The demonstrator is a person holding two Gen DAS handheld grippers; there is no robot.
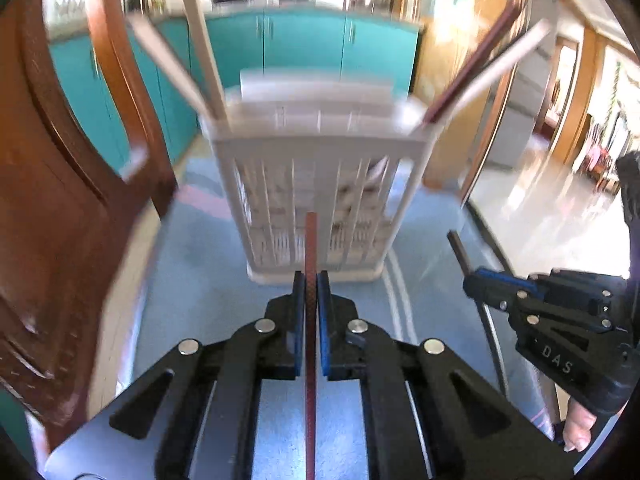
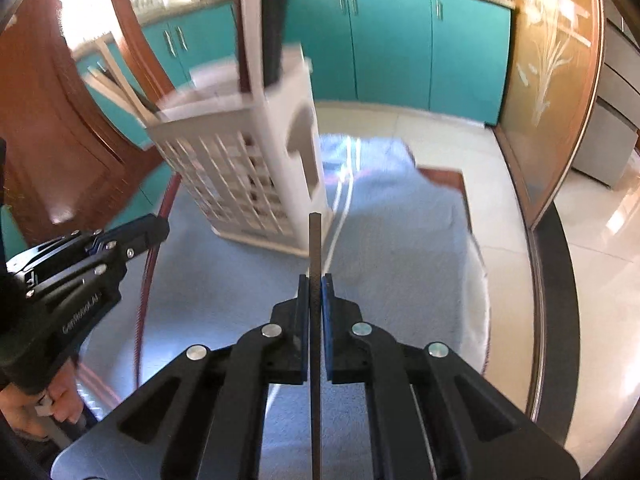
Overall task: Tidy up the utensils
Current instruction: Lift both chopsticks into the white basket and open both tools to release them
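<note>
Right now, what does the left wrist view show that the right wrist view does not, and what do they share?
Left wrist only: the slim reddish-brown stick clamped end-on in the left gripper, and the caddy's slatted front face-on.

Right wrist only: the slim dark grey stick clamped in the right gripper, and the caddy's solid side wall with a handle cutout.

Both: the white slatted plastic utensil caddy holding utensils, the light blue towel beneath it, the teal cabinets, and the other gripper.

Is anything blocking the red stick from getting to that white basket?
Nothing visible. The left hand-held gripper is shut on the thin red chopstick, and only bare blue cloth lies between it and the white slotted plastic utensil basket. Other sticks already lean at the basket's corners.
</note>
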